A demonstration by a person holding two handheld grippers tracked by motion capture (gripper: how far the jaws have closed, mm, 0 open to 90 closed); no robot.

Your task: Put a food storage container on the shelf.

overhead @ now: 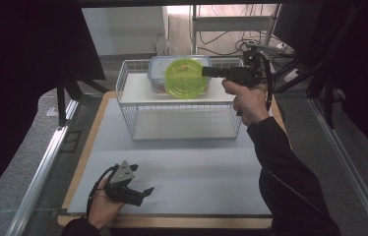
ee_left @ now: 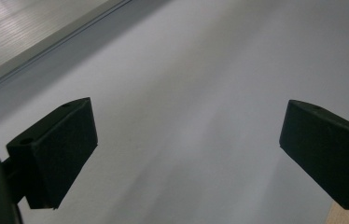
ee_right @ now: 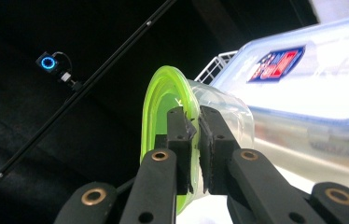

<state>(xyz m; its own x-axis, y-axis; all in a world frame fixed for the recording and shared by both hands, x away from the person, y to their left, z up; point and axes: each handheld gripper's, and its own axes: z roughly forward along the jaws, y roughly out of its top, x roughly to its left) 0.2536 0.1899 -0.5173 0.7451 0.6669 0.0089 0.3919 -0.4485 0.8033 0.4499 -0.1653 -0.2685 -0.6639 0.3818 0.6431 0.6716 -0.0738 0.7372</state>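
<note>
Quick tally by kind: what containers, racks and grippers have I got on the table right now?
Round containers with green lid: 1, held by the right gripper
Rectangular containers with blue-rimmed lid: 1
White wire racks: 1
Grippers: 2, counting the left gripper, open and empty
Total: 5

We see a neon-green lid (overhead: 186, 78) on a clear tub, a blue-rimmed box (ee_right: 303, 88) with a red-and-blue label, a white wire basket (overhead: 128, 105), a pale grey mat (overhead: 182, 167), black grippers (overhead: 206, 72).
</note>
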